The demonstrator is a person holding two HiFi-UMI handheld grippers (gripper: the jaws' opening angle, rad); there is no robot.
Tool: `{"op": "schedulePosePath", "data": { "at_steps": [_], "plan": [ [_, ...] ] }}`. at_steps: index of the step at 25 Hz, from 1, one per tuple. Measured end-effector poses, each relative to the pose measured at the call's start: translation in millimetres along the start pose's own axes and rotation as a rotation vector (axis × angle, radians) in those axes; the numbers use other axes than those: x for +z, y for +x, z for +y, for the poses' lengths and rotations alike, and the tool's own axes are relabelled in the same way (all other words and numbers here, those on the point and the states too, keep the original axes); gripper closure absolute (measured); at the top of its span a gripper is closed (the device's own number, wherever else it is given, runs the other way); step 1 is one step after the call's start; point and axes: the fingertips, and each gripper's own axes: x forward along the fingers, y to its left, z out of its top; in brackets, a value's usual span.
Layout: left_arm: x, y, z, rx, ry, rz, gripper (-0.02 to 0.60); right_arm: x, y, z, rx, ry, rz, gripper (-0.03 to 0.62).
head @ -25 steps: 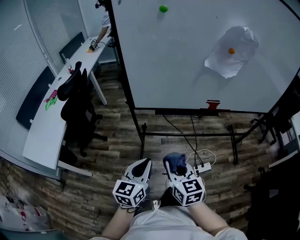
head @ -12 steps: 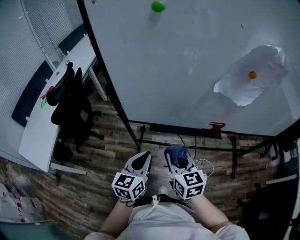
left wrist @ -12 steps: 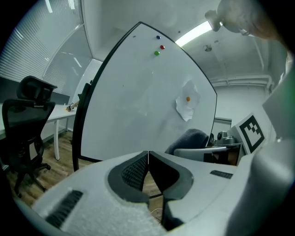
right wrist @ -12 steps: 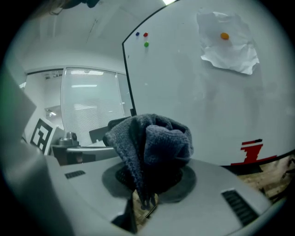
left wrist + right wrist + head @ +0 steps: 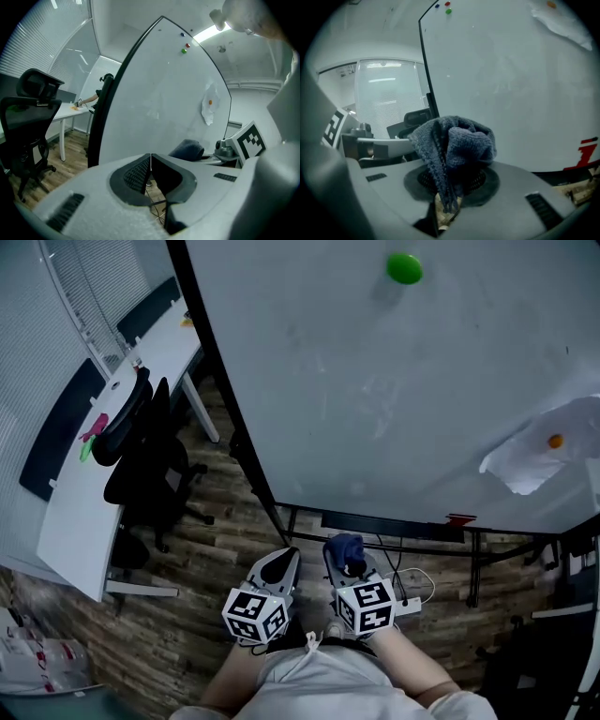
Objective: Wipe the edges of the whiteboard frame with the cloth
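A large whiteboard (image 5: 375, 381) on a wheeled stand fills the upper head view; its black left frame edge (image 5: 217, 381) runs down to the lower rail (image 5: 375, 521). My right gripper (image 5: 345, 559) is shut on a bunched blue-grey cloth (image 5: 345, 547), which bulges from the jaws (image 5: 452, 145) in the right gripper view. My left gripper (image 5: 279, 568) hangs beside it, shut and holding nothing, jaws pressed together (image 5: 150, 161). Both sit low, short of the board's lower left corner. The dark frame edge (image 5: 101, 122) stands just ahead in the left gripper view.
A green magnet (image 5: 404, 267) and a white paper sheet (image 5: 548, 456) under an orange magnet cling to the board. A black office chair (image 5: 141, 465) and a white desk (image 5: 89, 484) stand at left. Cables and a power strip (image 5: 408, 601) lie on the wooden floor.
The head view has closed in on the board and shifted left: magnet and paper slid right. Both grippers stay low near the body; the cloth remains held.
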Motion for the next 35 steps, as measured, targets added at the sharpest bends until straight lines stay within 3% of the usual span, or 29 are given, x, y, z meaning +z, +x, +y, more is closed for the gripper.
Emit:
{"op": "schedulePosePath", "data": {
  "at_steps": [9,16,26,35],
  "plan": [
    [16.2,-26.6,96.7,0.061,0.006,0.005,0.561,-9.6,103.6,43.8,0.000,-0.083,0.104,0.517],
    [13.4,-46.5,149.9,0.090,0.005,0.036,0.561,-16.3,169.7,63.0,-0.025,-0.143,0.105,0.517],
    [-3.0,-50.5,179.7,0.065,0.026,0.099,0.561,-31.8,220.1,56.4,-0.075,-0.113,0.167,0.517],
    [3.5,-51.4,183.2,0.063,0.034,0.088,0.561,-20.5,233.4,57.7,-0.073,-0.078,0.171,0.517]
  ]
}}
